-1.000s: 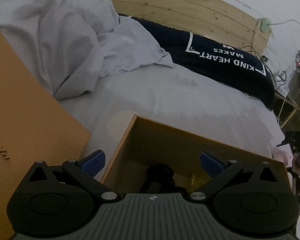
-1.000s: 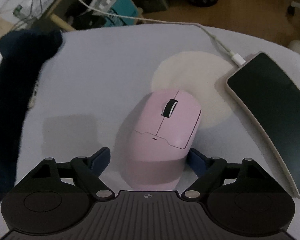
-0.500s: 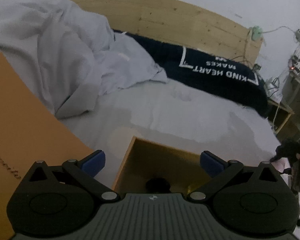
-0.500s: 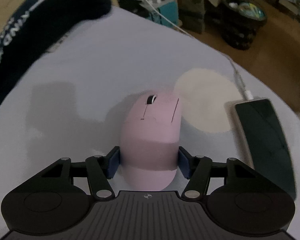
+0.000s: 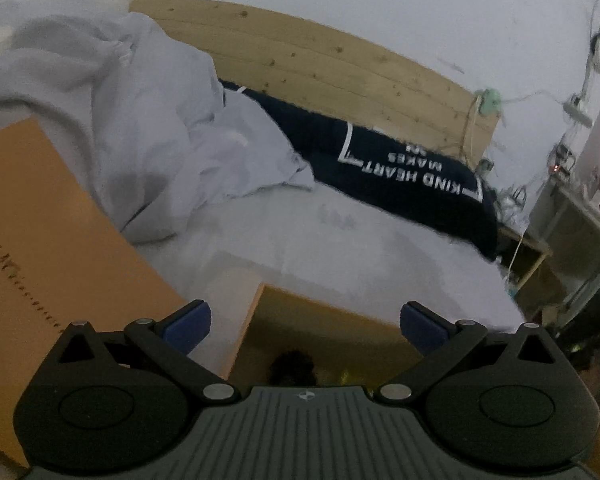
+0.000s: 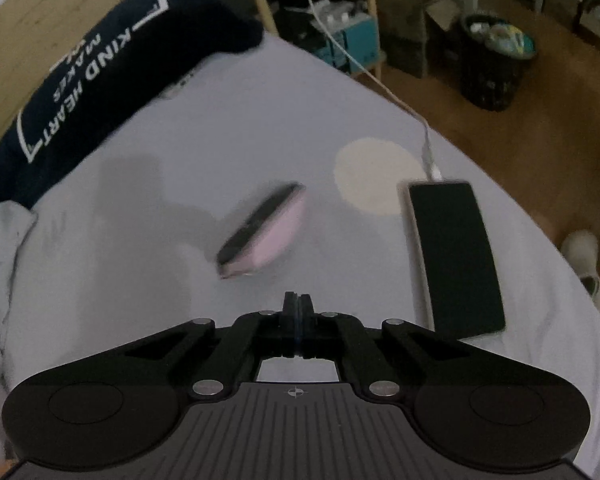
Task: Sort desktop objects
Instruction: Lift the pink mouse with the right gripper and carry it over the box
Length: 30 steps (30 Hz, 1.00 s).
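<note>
In the right wrist view a pink mouse (image 6: 266, 230) lies tipped on its side on the white sheet, dark underside showing, blurred. My right gripper (image 6: 298, 300) is shut and empty, just short of the mouse. A dark phone (image 6: 456, 256) lies to the right with a white cable (image 6: 404, 104) plugged in. In the left wrist view my left gripper (image 5: 304, 322) is open and empty above an open brown box (image 5: 312, 328) that holds a dark object (image 5: 292, 366).
A large brown box lid (image 5: 44, 260) lies at left. A rumpled white duvet (image 5: 120, 128), a navy pillow (image 5: 400, 176) and a wooden headboard (image 5: 320, 64) are beyond. The bed's edge and wooden floor with a bin (image 6: 496, 68) are at right.
The right gripper closed on the pink mouse, then the mouse slipped out and fell onto its side; the jaws have shut empty. The left gripper rose and tilted up over the box.
</note>
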Available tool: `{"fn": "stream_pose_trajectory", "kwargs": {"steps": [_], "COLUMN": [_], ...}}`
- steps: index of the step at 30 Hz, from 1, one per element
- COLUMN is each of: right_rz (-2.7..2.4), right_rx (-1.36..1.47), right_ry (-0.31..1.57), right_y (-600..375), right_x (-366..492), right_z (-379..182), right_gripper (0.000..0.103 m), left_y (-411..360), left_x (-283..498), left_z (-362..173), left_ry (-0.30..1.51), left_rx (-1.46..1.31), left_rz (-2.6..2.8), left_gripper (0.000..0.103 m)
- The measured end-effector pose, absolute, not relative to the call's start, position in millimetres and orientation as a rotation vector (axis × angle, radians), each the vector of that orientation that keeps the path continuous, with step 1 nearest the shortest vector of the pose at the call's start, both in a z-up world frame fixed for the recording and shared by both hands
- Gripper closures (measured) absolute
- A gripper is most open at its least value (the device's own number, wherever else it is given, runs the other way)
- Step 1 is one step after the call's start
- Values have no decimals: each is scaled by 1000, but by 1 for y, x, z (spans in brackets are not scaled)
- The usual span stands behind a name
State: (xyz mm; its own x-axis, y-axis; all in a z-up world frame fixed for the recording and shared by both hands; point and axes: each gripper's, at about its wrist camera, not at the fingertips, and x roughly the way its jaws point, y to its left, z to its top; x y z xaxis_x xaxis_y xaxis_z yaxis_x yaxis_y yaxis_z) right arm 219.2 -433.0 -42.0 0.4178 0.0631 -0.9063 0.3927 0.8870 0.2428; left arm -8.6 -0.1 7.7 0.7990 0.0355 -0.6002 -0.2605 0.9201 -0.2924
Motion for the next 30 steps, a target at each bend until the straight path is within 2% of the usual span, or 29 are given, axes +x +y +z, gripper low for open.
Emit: {"fn": "stream_pose_trajectory", "kwargs": {"steps": [5, 9, 11, 12, 13, 14, 15, 16, 18, 30], "right_rz": [-206, -175, -159, -155, -156, -161, -169, -177, -193, -311], "right_rx": [451, 451, 461, 466, 473, 481, 491, 501, 522, 583], "right_ry": [1162, 1146, 1137, 1132, 1127, 1123, 1119, 1115, 1106, 1120], "right_y": [-441, -437, -431, -429, -427, -426, -424, -423, -421, -408], "right_x": [216, 227, 232, 235, 237, 240, 244, 248, 255, 309], "right_z": [-53, -61, -65, -66, -69, -71, -74, -76, -81, -128], "right_gripper": [101, 97, 87, 69, 47, 38, 22, 10, 0, 0], "left_y": [1, -1, -2, -2, -2, -1, -1, -1, -1, 1], "left_x": [2, 6, 7, 8, 8, 8, 9, 10, 12, 18], "left_z": [3, 5, 3, 1, 0, -2, -3, -5, -7, -18], "left_ry": [655, 643, 643, 649, 654, 658, 662, 666, 671, 690], "left_rx": [-373, -354, -347, -347, -349, -351, -352, -354, -353, -368], "left_rz": [165, 153, 153, 153, 154, 155, 155, 156, 155, 160], "left_gripper": [0, 0, 0, 0, 0, 0, 0, 0, 0, 0]}}
